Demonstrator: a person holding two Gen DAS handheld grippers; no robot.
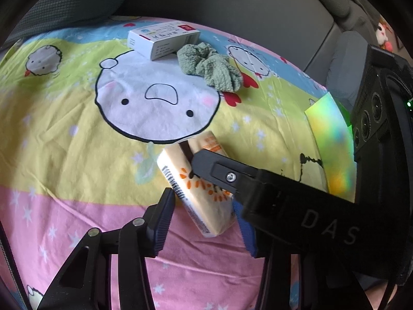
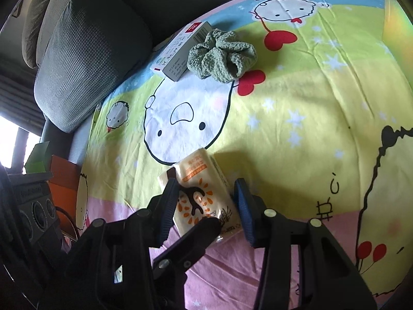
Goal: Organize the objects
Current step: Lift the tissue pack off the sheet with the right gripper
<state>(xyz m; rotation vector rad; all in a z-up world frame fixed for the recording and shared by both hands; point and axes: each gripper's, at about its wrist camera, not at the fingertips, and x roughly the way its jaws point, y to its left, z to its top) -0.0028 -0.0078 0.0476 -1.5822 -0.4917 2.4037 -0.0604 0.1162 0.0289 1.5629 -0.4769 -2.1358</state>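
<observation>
Tissue pack lies on the cartoon bedsheet, just below the big round pig face; medicine box and green scrunchie sit above that face, touching each other.

Step in hand, as judged: both claws taking the pack. Keep pads square on its long sides and lift level, since the soft wrap may buckle or slip.

Left claw: nearly closed, pads pressing the pack's sides. Right claw: partly open, left pad touching the pack, right pad just beside it; no firm grip seen.
</observation>
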